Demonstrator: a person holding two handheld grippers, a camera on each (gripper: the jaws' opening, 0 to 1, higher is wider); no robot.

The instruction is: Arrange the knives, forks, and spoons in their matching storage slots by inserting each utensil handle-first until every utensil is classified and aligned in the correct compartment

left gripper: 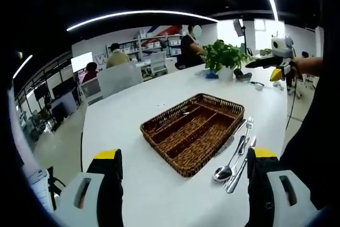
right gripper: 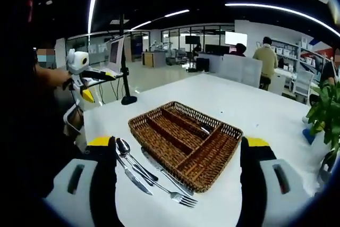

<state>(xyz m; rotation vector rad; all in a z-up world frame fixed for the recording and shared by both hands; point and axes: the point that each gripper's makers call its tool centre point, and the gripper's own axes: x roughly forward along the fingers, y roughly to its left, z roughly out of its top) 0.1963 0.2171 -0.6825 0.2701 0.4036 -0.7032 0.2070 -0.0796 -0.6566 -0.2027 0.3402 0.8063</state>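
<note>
Right now I hold both tools above a white tabletop [left gripper: 159,99], and neither one touches anything. My left hand-held gripper [left gripper: 183,176] has its yellow-tipped jaws spread wide with nothing between them; my right hand-held gripper [right gripper: 178,166] stands just as wide and just as empty.

Between the jaws in both views lies the wicker cutlery tray [left gripper: 194,131], a brown woven basket split by wicker walls into long slots, with one short cross slot at an end. Through the right gripper view I make out something small and shiny in that cross slot, but I cannot tell what it is.

Beside the tray, on the bare tabletop, the utensils lie in a loose bunch. From the left gripper view I see a spoon [left gripper: 226,171] with its bowl toward me, a fork [left gripper: 247,125] with its tines pointing away, and a knife [left gripper: 240,171] next to the spoon. They lie close along the tray's long edge; whether any touches the wicker I cannot tell.

At the far end of the tabletop stands a potted green plant [left gripper: 223,57]. Beyond it a few people sit or stand by desks and shelves. A person's hand at the right edge of the left gripper view holds another gripper [left gripper: 273,62] up in the air, well apart from the tray.
</note>
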